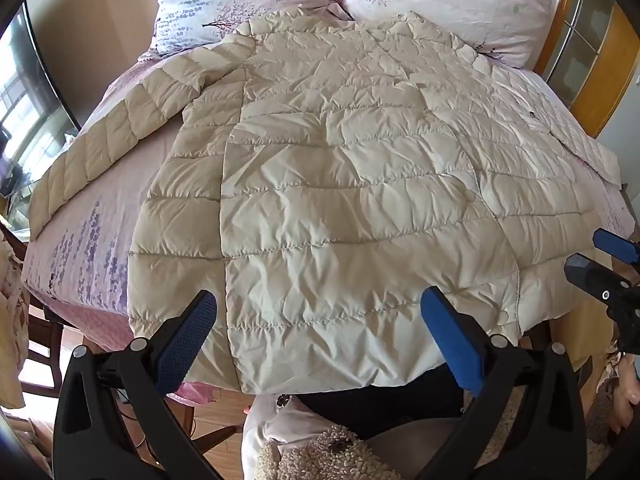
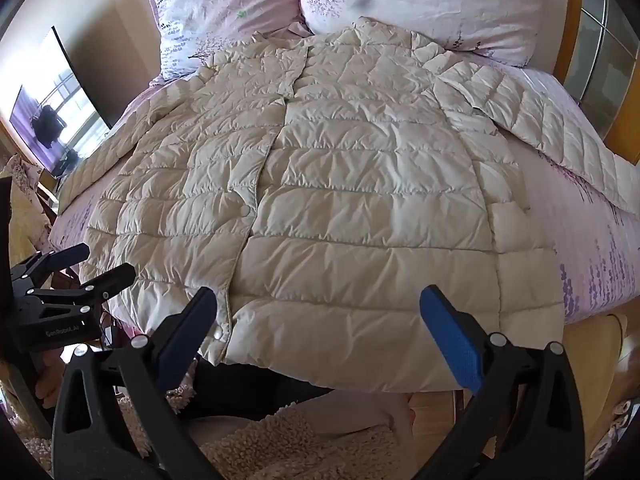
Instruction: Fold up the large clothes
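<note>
Nearest the lens in the left wrist view: left gripper point(image 1: 318, 318), black arms ending in blue, fine-gridded pads, spread wide with nothing between them. Likewise in the right wrist view: right gripper point(image 2: 318, 318), spread wide and empty. Below both, a nubbly cream fleece point(image 2: 280, 440) and dark fabric at the bottom edge.

Shown only from the left wrist: the right gripper point(image 1: 600, 258) side-on at the right edge, fingers apart, just off the coat's lower right corner. Shown only from the right wrist: the left gripper point(image 2: 82, 266) at the left edge, black, lettered on its body, fingers parted, near the lower left corner of the hem. Also only there, a wall screen point(image 2: 60, 112) reflecting a window.

Just beyond the pads: cream quilted down coat point(image 1: 340, 184), laid flat, front up, hem toward the grippers and draped over the bed's near edge. Horizontal stitched channels, crinkled slightly shiny shell, a front placket point(image 2: 264, 184) running hem to collar with round snaps. Hem between and ahead of each pair of fingers, close but apart from them.

Farther out: one sleeve point(image 1: 100, 148) angled away over the left side, the other sleeve point(image 2: 560, 132) angled over the right. Underneath, pink bedsheet point(image 2: 592, 248) printed with purple lavender sprigs. At the head, two pillows point(image 1: 440, 4) in the same pink print, collar touching them. Wooden framed panel point(image 2: 600, 48) at far right.
</note>
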